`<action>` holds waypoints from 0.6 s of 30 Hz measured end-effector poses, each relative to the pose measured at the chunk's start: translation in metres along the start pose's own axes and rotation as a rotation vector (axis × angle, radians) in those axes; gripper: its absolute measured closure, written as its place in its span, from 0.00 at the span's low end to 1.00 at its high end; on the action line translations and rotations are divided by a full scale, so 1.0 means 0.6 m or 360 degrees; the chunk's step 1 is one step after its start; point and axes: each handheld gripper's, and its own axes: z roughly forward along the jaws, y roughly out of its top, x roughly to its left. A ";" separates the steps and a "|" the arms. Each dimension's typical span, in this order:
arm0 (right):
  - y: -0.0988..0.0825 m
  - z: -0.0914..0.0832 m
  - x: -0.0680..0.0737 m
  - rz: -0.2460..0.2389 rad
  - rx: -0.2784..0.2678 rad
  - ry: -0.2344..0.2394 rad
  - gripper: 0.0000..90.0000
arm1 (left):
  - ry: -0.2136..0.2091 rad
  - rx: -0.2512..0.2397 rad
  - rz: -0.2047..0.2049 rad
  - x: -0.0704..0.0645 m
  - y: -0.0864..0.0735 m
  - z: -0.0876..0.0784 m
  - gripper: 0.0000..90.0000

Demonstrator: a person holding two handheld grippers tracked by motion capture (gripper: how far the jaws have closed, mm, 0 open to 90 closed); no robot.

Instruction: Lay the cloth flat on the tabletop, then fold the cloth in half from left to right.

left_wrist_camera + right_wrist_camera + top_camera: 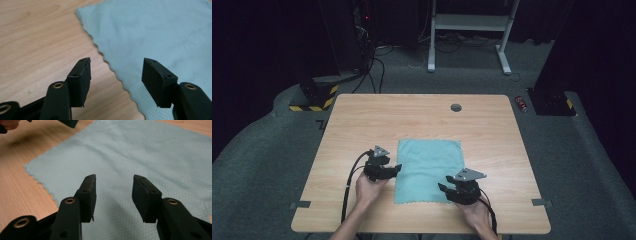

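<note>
A plain teal cloth [428, 170] is lying flat mid-table [422, 115], its zigzag edge just beside the left gripper [116, 75]; the right gripper [113, 195] is hovering over its near corner, both gaping, gripping nothing

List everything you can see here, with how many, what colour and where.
Cloth: one, pale teal, flat on the table's near middle.
Table: one, light wood, centre.
Round cap: one, grey, in the tabletop's far side.
Tape pieces: two, grey, at the table's near corners.
White frame: one, on the floor behind.
Red can: one, on the floor right of the table.
Left claw: black, open, at the cloth's left edge.
Right claw: black, open, over the cloth's near right corner.
</note>
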 end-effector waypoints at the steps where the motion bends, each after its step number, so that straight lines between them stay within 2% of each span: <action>1: 0.001 0.002 0.001 0.0003 0.0005 0.0004 0.57 | 0.0000 -0.0011 -0.0014 0.003 0.004 0.001 0.45; 4: 0.004 0.010 0.005 -0.0006 0.0032 -0.0002 0.56 | -0.0003 -0.0088 -0.0094 0.018 0.009 0.002 0.45; 5: 0.006 0.013 0.007 -0.0011 0.0039 0.0001 0.56 | 0.0000 -0.0053 -0.0103 0.025 0.013 0.005 0.45; 7: 0.008 0.017 0.010 -0.0013 0.0043 0.0014 0.56 | 0.0016 -0.0032 -0.0102 0.031 0.019 0.008 0.44; 10: 0.011 0.023 0.019 -0.0038 0.0032 -0.0013 0.59 | 0.0016 -0.0069 -0.0135 0.040 0.024 0.012 0.45; 13: 0.018 0.030 0.029 -0.0072 0.0035 0.0006 0.63 | 0.0004 -0.0057 -0.0194 0.051 0.022 0.019 0.45; 14: 0.020 0.033 0.033 -0.0082 0.0031 0.0017 0.64 | 0.0010 -0.0051 -0.0197 0.054 0.022 0.022 0.45; 16: 0.025 0.039 0.040 -0.0102 0.0032 0.0040 0.66 | 0.0016 -0.0024 -0.0163 0.058 0.028 0.028 0.45; 18: 0.030 0.045 0.046 -0.0111 0.0021 0.0069 0.68 | 0.0017 -0.0052 -0.0142 0.060 0.037 0.029 0.45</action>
